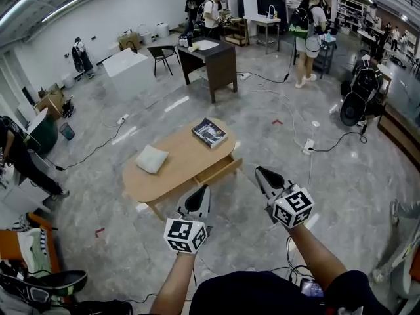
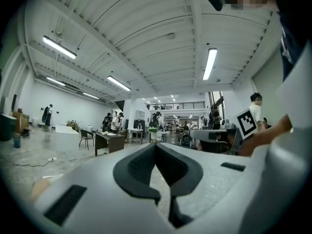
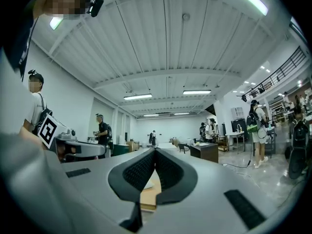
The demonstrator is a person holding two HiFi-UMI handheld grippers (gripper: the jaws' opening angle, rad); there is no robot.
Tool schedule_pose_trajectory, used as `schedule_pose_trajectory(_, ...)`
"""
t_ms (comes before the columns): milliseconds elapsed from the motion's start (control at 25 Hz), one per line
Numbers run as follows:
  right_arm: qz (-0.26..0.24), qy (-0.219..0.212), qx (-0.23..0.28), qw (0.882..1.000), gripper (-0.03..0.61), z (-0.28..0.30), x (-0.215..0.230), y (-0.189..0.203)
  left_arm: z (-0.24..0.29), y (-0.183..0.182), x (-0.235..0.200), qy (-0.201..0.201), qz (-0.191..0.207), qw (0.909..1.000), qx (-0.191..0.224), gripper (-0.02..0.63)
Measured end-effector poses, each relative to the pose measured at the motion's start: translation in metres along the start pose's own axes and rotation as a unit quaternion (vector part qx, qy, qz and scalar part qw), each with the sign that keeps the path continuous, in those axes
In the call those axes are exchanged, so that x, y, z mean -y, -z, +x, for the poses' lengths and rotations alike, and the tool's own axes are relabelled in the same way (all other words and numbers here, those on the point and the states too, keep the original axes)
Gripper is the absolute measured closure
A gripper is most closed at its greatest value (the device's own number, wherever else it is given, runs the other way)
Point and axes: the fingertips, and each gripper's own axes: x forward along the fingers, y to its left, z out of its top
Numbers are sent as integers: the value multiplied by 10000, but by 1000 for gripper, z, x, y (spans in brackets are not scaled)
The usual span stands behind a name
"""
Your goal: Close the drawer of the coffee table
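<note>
A light wooden oval coffee table (image 1: 177,166) stands on the grey floor ahead of me. Its drawer (image 1: 219,170) is pulled out on the near right side. My left gripper (image 1: 199,195) hangs shut just short of the table's near edge, holding nothing. My right gripper (image 1: 264,173) is shut and empty too, right of the drawer and apart from it. In the right gripper view the tabletop (image 3: 146,195) shows through the gap below the joined fingertips (image 3: 155,150). The left gripper view looks over its shut tips (image 2: 156,146) into the room.
A dark book (image 1: 209,132) and a pale cushion (image 1: 151,159) lie on the table. Cables and a power strip (image 1: 308,146) run across the floor to the right. A dark desk (image 1: 209,59) and several people stand farther back. Bags lie at the near left.
</note>
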Motion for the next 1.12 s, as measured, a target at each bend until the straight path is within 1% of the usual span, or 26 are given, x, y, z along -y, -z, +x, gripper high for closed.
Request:
schedule_pose_trajectory(240, 98, -107, -21, 9999, 565, -8, 6, 6, -3, 9, 11, -140, -61, 9998, -118, 612)
schedule_pose_trajectory(520, 177, -196, 13, 9997, 565, -1, 10, 6, -5, 6, 7, -309, -11, 9994, -154, 612)
schedule_pose_trajectory(840, 185, -177, -10, 9997, 565, 17, 9, 11, 2, 6, -11, -299, -56, 9995, -132, 612)
schedule_pose_trajectory(1120, 167, -127, -5, 9998, 565, 46, 11, 13, 12, 6, -41, -285, -66, 9995, -116, 612)
